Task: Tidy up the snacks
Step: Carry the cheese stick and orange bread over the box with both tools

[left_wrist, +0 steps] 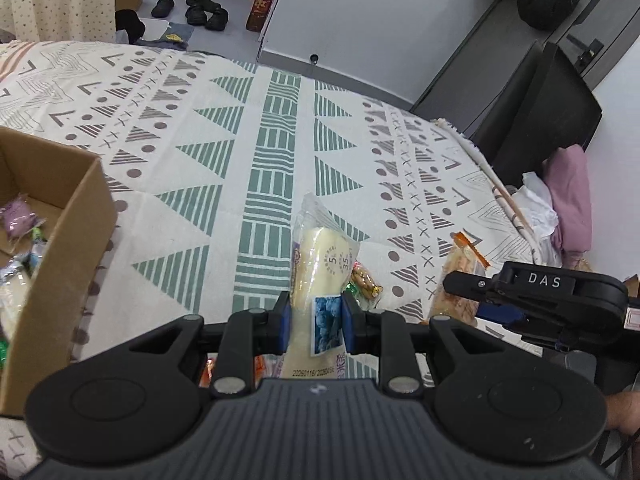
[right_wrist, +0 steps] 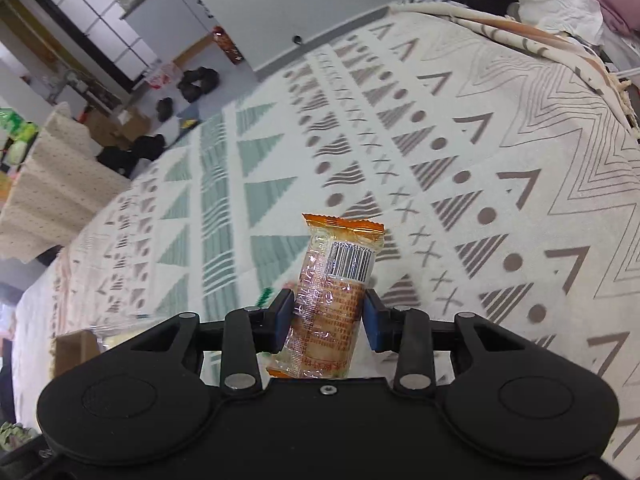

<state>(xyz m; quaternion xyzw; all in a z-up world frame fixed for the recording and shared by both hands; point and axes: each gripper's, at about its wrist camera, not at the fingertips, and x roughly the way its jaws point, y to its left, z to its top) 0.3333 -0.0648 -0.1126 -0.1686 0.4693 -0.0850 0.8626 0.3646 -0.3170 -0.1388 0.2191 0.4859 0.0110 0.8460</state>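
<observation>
My left gripper (left_wrist: 315,322) is shut on a pale cream bread packet (left_wrist: 320,264) with a blue picture label, held above the patterned bedspread (left_wrist: 224,132). My right gripper (right_wrist: 329,316) is shut on an orange-ended biscuit packet (right_wrist: 336,292) with a barcode, held upright over the bedspread (right_wrist: 460,128). The right gripper (left_wrist: 464,292) and its orange packet (left_wrist: 460,276) also show in the left wrist view at the right. A cardboard box (left_wrist: 68,248) with several snacks inside stands at the left. A small snack packet (left_wrist: 366,280) lies on the bedspread just right of the bread packet.
A black cabinet (left_wrist: 540,112) and a pile of pink and white cloth (left_wrist: 560,208) stand beyond the bed's right edge. Shoes (left_wrist: 200,10) lie on the floor past the far edge. The cardboard box corner (right_wrist: 76,348) shows at the lower left of the right wrist view.
</observation>
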